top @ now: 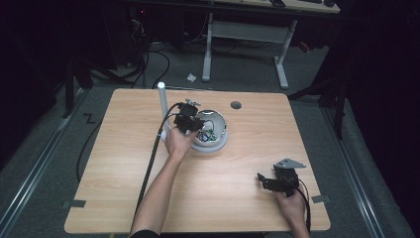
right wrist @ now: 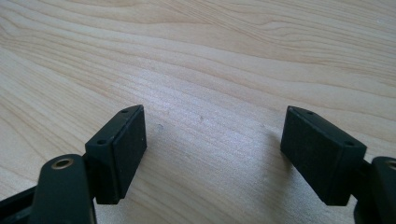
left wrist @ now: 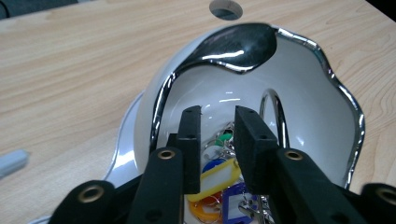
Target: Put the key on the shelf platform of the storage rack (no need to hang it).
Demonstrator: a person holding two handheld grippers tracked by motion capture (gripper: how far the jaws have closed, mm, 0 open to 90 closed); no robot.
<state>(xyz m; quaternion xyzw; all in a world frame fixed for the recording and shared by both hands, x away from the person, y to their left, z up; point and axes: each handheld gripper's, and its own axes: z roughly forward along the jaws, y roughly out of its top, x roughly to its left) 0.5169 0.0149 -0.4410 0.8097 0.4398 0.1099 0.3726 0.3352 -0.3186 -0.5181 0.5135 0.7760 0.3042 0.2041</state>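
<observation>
A white bowl with a wavy chrome rim (top: 221,140) (left wrist: 308,88) sits on the wooden table, left of centre and towards the back. Inside it lies a heap of coloured key tags on rings (top: 206,134): yellow (left wrist: 215,176), blue, orange and green. My left gripper (top: 197,126) (left wrist: 218,116) hangs over the bowl's near side, pointing in. Its jaws stand a little apart, and nothing is pressed between the pads; the tags lie below them. My right gripper (top: 264,180) (right wrist: 212,135) rests low over bare wood at the front right, jaws wide open with nothing between them.
A white upright tube (top: 161,101) stands just left of the bowl. A round cable hole (top: 236,105) (left wrist: 226,8) lies in the table behind the bowl. A black cable (top: 151,163) runs along the left forearm. A grey end piece (left wrist: 11,161) lies on the wood at the left.
</observation>
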